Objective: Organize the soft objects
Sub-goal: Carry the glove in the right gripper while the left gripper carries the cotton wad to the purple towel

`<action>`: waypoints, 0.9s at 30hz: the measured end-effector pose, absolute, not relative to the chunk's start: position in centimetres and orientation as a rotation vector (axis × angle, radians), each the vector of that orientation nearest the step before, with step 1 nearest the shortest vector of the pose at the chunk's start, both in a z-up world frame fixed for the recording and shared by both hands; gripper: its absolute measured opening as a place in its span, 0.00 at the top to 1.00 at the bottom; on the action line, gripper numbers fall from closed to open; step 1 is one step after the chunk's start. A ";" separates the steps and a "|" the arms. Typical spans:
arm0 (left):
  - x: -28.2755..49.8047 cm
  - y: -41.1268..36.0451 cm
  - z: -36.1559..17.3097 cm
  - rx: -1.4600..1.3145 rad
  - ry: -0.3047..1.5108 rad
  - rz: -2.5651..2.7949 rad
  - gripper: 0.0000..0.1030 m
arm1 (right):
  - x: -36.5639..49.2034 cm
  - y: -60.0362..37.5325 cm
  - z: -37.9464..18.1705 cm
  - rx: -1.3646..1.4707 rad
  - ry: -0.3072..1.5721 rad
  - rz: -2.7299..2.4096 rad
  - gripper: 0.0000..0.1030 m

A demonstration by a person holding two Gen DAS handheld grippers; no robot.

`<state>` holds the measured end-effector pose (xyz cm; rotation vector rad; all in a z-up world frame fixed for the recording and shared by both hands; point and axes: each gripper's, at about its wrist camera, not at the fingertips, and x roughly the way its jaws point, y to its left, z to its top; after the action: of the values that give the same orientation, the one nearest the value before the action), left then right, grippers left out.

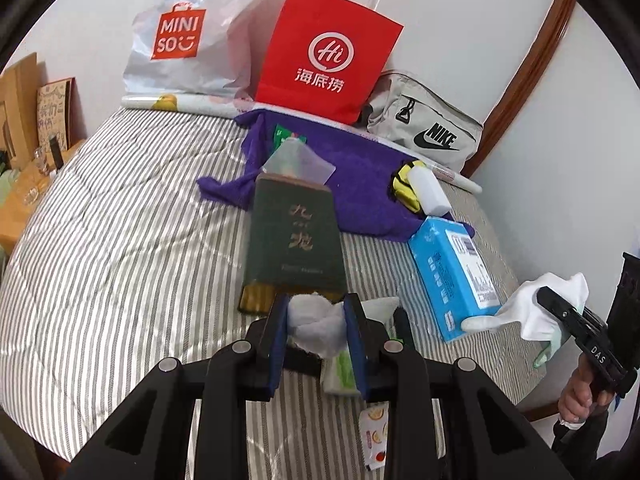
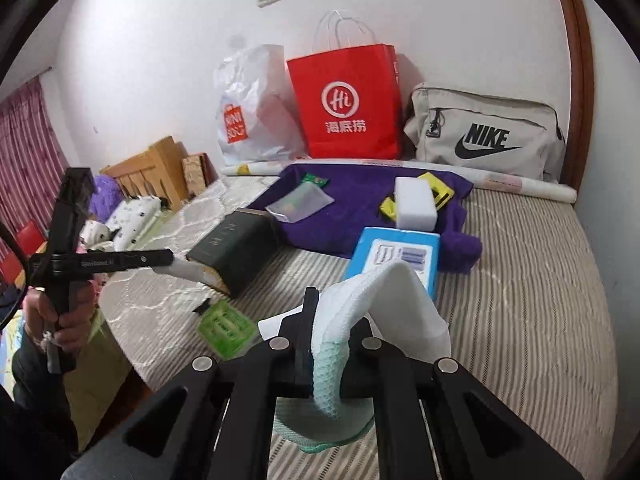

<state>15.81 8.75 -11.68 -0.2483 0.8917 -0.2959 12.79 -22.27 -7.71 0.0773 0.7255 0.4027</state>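
Both grippers loaded, held above the striped grey-and-white quilt (image 1: 120, 248) on the bed.

Left gripper (image 1: 316, 320): pinching a crumpled white soft wad (image 1: 314, 314) between its blue pads; the wad bulges out above the fingertips.

Right gripper (image 2: 334, 316): jaws closed on a white sock with a mint-green knitted end (image 2: 360, 300); the white part arches over the top, the green part hangs below.

Progress, judged from layout: early to middle. Neither held piece is set down yet. Lying on the quilt: purple towel (image 2: 360, 200), rumpled, with a white foam block (image 2: 415, 203), a yellow-and-black folded item (image 2: 438, 190) and a clear zip pouch (image 2: 300, 202) on it. Light blue tissue pack (image 1: 452, 276) sits just beside the towel's near edge. Dark green rectangular tin (image 1: 294, 244) and a green translucent packet (image 2: 226, 328) are nearer. No sorted pile visible.

Readable writing:
- white plastic bag (image 1: 192, 32): "MINISO"
- red paper bag (image 1: 328, 52): "Hi", 海底捞
- beige pouch bag (image 2: 484, 132): "NIKE" with swoosh
- right gripper body: "DAS"
- tin: gold characters, last looks like 龙; rest too blurred.
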 end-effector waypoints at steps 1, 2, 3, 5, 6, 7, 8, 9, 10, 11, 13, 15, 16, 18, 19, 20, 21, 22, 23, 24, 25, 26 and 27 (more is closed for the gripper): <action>16.1 8.7 -11.5 -0.248 0.890 -0.298 0.74 | 13.1 -22.3 -7.6 0.079 0.721 0.401 0.94; 16.4 8.5 -11.3 -0.248 0.887 -0.300 0.74 | 13.4 -22.3 -7.3 0.085 0.716 0.408 0.94; 16.9 8.3 -11.0 -0.245 0.885 -0.302 0.74 | 13.7 -22.3 -7.1 0.087 0.712 0.411 0.94; 17.6 8.1 -10.8 -0.236 0.886 -0.301 0.74 | 14.2 -22.2 -6.4 0.083 0.694 0.416 0.94; 18.0 7.9 -10.6 -0.233 0.886 -0.301 0.74 | 14.4 -22.2 -6.2 0.083 0.687 0.419 0.94; 18.3 7.7 -10.5 -0.233 0.885 -0.305 0.74 | 14.7 -22.1 -5.9 0.085 0.682 0.420 0.94; 18.7 7.6 -10.3 -0.233 0.884 -0.311 0.74 | 15.2 -22.0 -5.5 0.089 0.677 0.423 0.94; 19.2 7.4 -10.1 -0.232 0.883 -0.315 0.74 | 15.5 -21.9 -5.3 0.090 0.672 0.427 0.94; 19.5 7.3 -10.0 -0.230 0.881 -0.318 0.74 | 15.8 -21.8 -5.0 0.088 0.664 0.429 0.94; 19.9 7.1 -9.8 -0.225 0.879 -0.319 0.74 | 16.2 -21.6 -4.6 0.081 0.656 0.432 0.94; 20.7 6.9 -9.6 -0.220 0.878 -0.306 0.74 | 16.9 -21.4 -4.2 0.074 0.646 0.433 0.94; 21.7 6.8 -9.4 -0.229 0.878 -0.301 0.74 | 17.8 -21.1 -3.8 0.073 0.643 0.436 0.94; 22.1 6.7 -9.3 -0.233 0.877 -0.300 0.74 | 18.4 -21.0 -3.7 0.073 0.647 0.433 0.94; 23.0 6.5 -9.1 -0.234 0.877 -0.299 0.74 | 19.5 -20.9 -3.6 0.079 0.655 0.423 0.94; 23.4 6.5 -9.0 -0.233 0.878 -0.299 0.74 | 19.8 -20.8 -3.5 0.083 0.654 0.425 0.94; 23.8 6.3 -9.0 -0.233 0.881 -0.298 0.74 | 20.2 -20.7 -3.5 0.084 0.652 0.427 0.94; 24.3 6.2 -8.9 -0.228 0.884 -0.297 0.74 | 20.6 -20.7 -3.3 0.079 0.650 0.424 0.94; 24.6 6.2 -8.8 -0.224 0.885 -0.297 0.74 | 21.0 -20.5 -3.2 0.074 0.647 0.421 0.94; 25.2 6.1 -8.6 -0.218 0.886 -0.298 0.74 | 21.3 -20.4 -3.2 0.071 0.644 0.419 0.94; 25.5 6.0 -8.6 -0.214 0.885 -0.299 0.74 | 21.8 -20.3 -3.1 0.071 0.644 0.420 0.94; 26.0 6.0 -8.5 -0.211 0.885 -0.299 0.74 | 22.3 -20.3 -3.0 0.070 0.644 0.420 0.94; 26.4 6.0 -8.4 -0.210 0.885 -0.298 0.74 | 22.8 -20.1 -3.0 0.067 0.643 0.418 0.94; 26.7 6.0 -8.4 -0.212 0.886 -0.296 0.74 | 23.2 -20.1 -3.0 0.065 0.646 0.416 0.94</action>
<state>26.69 5.95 -8.35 -0.2118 0.8864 -0.2961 23.21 -20.08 -2.97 0.0654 0.6456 0.4158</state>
